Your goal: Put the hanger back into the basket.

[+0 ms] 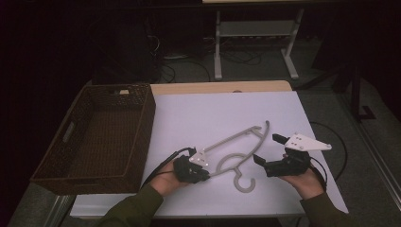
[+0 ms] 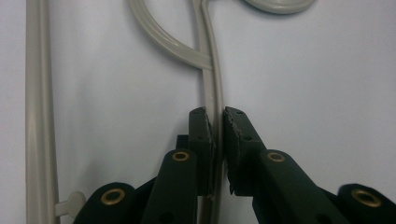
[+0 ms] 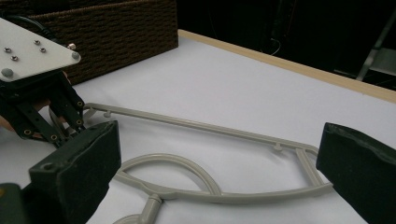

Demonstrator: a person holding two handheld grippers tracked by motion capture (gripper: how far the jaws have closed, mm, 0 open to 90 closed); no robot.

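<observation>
Left of the grey hanger [image 1: 239, 151] we see a wicker basket [image 1: 97, 137]. The left gripper [image 1: 204, 173] pinches the hanger's left-hand bar. Right of the hanger, the right gripper [image 1: 267, 150] hovers with jaws wide apart.

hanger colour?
Plain light grey-beige plastic, no pattern. The hanger shows best in the right gripper view, lying on the white table.

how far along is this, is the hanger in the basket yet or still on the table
Not yet. The grey hanger lies flat on the white table, and the brown wicker basket beside it looks empty. In hand: the left gripper is shut on the hanger's lower bar. The right gripper hovers open near the other end, holding nothing. Still left, if the basket is the goal: lifting the hanger and moving it over.
</observation>
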